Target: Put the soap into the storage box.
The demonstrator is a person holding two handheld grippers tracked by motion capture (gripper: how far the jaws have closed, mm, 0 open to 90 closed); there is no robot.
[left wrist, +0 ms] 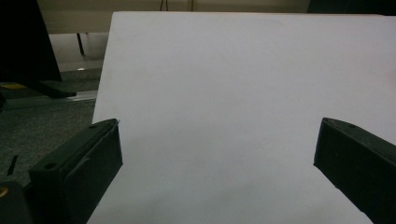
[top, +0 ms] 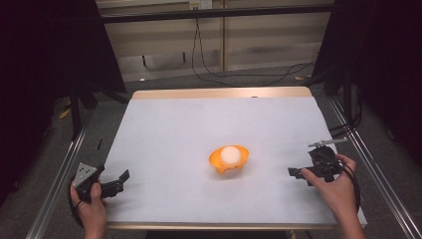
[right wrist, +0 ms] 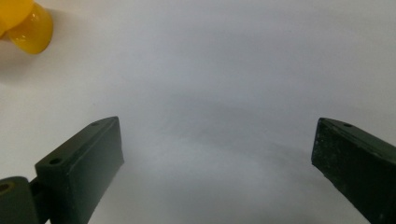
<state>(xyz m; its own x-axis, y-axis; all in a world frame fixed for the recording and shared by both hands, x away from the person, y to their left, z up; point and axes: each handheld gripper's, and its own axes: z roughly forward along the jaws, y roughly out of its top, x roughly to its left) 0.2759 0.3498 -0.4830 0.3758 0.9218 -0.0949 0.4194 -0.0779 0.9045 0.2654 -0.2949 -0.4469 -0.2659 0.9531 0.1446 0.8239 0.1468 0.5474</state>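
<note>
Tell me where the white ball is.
In the high view, the white ball sits in the orange bowl near the table's middle, between the two grippers.

An orange bowl (top: 228, 160) is sitting upright near the middle of the white bench (top: 199, 119), cradling a white ball (top: 230, 155) inside it.

"What kind of place is this?"

"It looks like a lab, a room for tests."

"How can you tell?"

"The worktop (top: 164, 124) has a plain white sheet over it. Metal rails (top: 59, 184) run along both sides. Black curtains (top: 45, 59) hang left and right. Black cables (top: 209, 69) trail across the grey floor (top: 164, 84) to a wall socket (top: 200, 4). Nothing looks like a home."
</note>
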